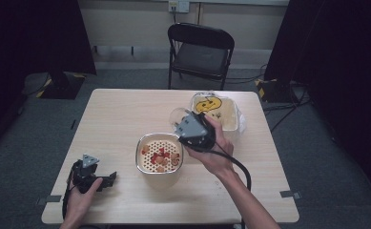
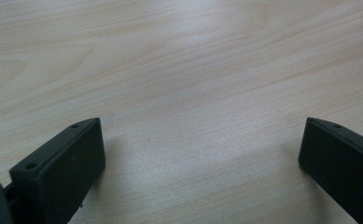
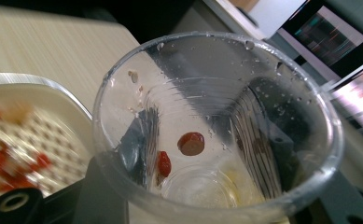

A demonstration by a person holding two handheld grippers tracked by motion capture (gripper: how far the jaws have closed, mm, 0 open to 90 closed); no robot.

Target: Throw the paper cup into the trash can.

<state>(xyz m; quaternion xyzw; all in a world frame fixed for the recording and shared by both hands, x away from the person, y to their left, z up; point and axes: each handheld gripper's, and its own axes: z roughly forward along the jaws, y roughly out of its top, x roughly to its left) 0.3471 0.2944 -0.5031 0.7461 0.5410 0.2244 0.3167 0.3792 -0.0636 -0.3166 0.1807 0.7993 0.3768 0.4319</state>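
Observation:
My right gripper (image 1: 185,125) is shut on a clear plastic cup (image 1: 178,117), held tilted above the table just right of a white strainer bowl (image 1: 159,153). In the right gripper view the cup (image 3: 216,126) is wet inside, with two red bits (image 3: 191,143) stuck to its wall. The strainer bowl (image 3: 25,135) holds red and pale pieces on its perforated insert. My left gripper (image 1: 108,180) rests on the table at the front left, open, with bare wood between its jaws (image 2: 198,154).
A white container (image 1: 216,110) with a yellow print stands at the back right of the wooden table (image 1: 121,114). A black folding chair (image 1: 200,52) stands beyond the far edge. Dark curtains hang on both sides.

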